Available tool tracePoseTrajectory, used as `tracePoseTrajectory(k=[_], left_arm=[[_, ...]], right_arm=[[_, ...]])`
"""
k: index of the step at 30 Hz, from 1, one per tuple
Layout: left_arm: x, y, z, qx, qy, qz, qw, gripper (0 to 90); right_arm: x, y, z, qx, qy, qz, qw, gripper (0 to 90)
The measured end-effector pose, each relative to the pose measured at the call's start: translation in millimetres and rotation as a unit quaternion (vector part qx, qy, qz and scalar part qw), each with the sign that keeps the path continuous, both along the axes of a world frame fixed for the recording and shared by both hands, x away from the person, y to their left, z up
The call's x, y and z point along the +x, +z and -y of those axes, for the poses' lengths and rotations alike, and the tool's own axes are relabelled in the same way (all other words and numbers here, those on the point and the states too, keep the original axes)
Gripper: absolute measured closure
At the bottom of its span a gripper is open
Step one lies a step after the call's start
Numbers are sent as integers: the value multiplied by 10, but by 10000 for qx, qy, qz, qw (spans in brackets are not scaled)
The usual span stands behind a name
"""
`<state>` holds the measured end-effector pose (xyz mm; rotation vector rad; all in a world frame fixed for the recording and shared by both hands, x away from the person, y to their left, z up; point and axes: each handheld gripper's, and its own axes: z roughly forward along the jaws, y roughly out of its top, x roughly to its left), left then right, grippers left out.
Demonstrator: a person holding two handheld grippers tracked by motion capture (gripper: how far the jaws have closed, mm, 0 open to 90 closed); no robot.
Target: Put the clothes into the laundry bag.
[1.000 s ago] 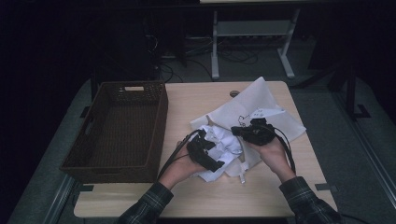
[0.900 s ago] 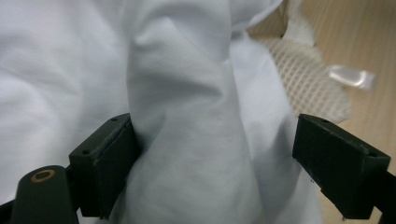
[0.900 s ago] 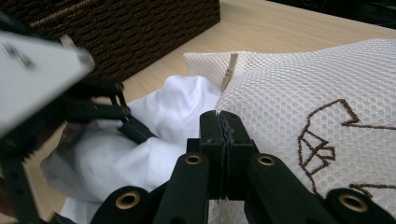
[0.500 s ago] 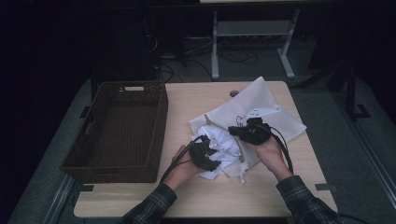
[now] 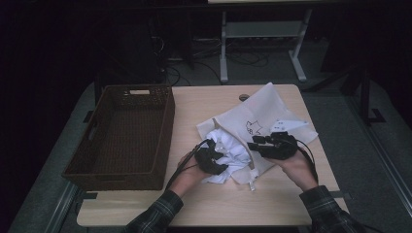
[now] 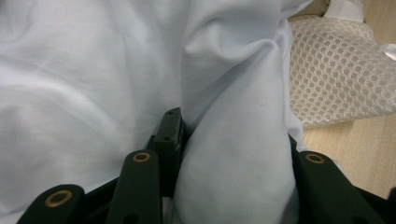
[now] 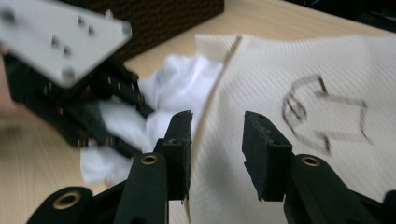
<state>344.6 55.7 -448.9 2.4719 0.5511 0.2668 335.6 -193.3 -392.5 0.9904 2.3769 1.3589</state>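
The left gripper (image 5: 212, 160) is bunching up the white cloth (image 5: 232, 154) near the front middle of the tabletop (image 5: 204, 104), right at the mouth of the cream mesh bag (image 5: 265, 109). Its jaws have just been closing, and in the left gripper view they are pinching a thick fold of the white cloth (image 6: 233, 154) between them. The right gripper (image 7: 215, 135) is hovering over the bag's near edge with its jaws spread; they have just been opening, and nothing is sitting between them. This cloth is looking soft, light and floppy: it is going to sag and slip wherever it is not held, so a bunched ridge like the one in the left jaws is the sensible place to grab, while the bag's hem looks best for the other hand. The left gripper view is showing the bag's open honeycomb weave (image 6: 336, 70) up close, which the high view is flattening to plain cream. The right gripper view is catching the left gripper's grey plate (image 7: 60, 37) and the printed line drawing (image 7: 322, 112). Only the high view is laying out the dark wicker basket (image 5: 124, 133) standing just left of the work.
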Motion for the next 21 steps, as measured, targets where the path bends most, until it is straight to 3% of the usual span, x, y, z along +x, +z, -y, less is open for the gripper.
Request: tracePoseTrajectory(k=[3,5,9,11,13,15,18,21], left_arm=[[5,0,-4,-31,34,-36,10000,589],[10,-4,-5,-80,83,-45,9999,590],[19,0,-9,-80,95,-80,9999,594],[20,2,-8,-63,93,-77,9999,596],[24,2,-10,-73,97,-94,9999,597],[28,3,-12,-82,100,-107,9999,600],[32,5,-16,-93,111,-130,9998,604],[36,9,-20,-138,176,-155,9996,619]], right_arm=[[-117,-68,129,-142,-7,-69,9999,623],[-166,-118,160,-163,16,-145,9998,625],[-291,-264,182,-437,41,-228,9988,621],[-318,-337,178,-544,36,-279,9981,616],[-324,-409,145,-827,38,-298,9961,601],[-294,-478,116,-850,68,-445,9954,603],[-263,-547,69,-988,28,-472,9940,712],[-261,-543,61,-954,74,-506,9941,840]])
